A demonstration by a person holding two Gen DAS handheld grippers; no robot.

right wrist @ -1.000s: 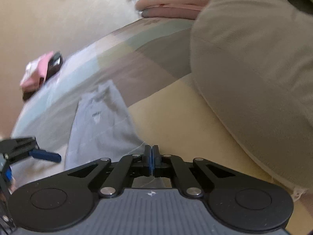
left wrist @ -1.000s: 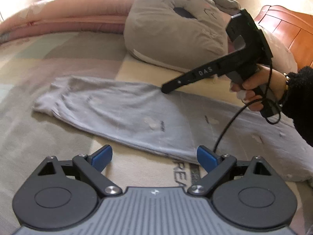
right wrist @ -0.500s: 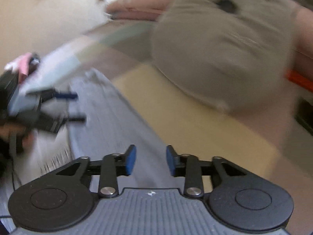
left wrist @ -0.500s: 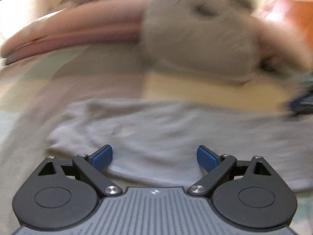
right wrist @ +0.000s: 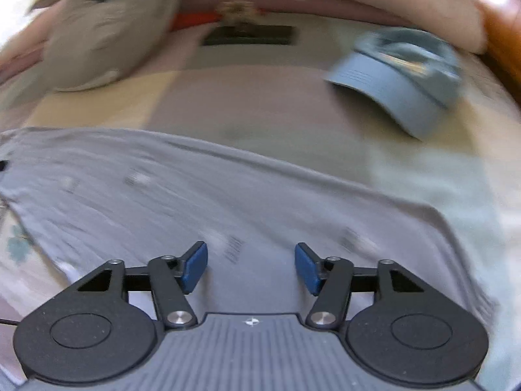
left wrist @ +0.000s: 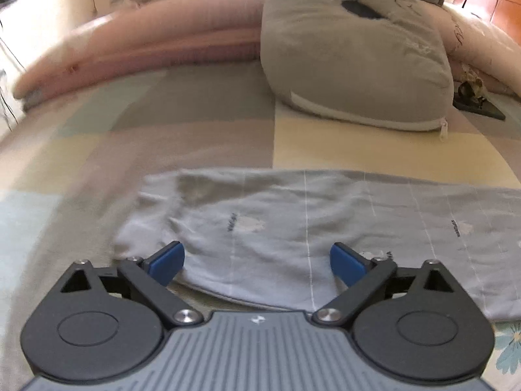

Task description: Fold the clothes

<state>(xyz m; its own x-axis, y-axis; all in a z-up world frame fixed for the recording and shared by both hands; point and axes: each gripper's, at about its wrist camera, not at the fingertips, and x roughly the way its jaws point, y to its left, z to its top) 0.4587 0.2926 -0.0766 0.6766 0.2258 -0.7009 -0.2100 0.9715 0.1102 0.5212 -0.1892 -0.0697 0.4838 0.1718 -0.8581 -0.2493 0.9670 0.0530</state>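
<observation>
Grey garment laid out flat on the bed, both tongs empty above it

The grey garment (left wrist: 293, 228) lies in a long strip across the patchwork bedsheet (left wrist: 195, 137), and its right end runs out of the left wrist view, so you can't see how far it goes. The left tongs (left wrist: 257, 260) are spread wide over its near edge with nothing between the blue pads (left wrist: 166, 260). The right tongs (right wrist: 250, 267) are about halfway apart and opening, nothing pinched, just cloth beneath them. The right wrist view is badly smeared: a blue cap (right wrist: 400, 75) sits well beyond the garment, while the dark flat thing (right wrist: 247, 36) further back is too blurred to identify. A big grey pillow (left wrist: 351, 58) sits behind, with pink bedding (left wrist: 146, 45) partly hidden by it.
</observation>
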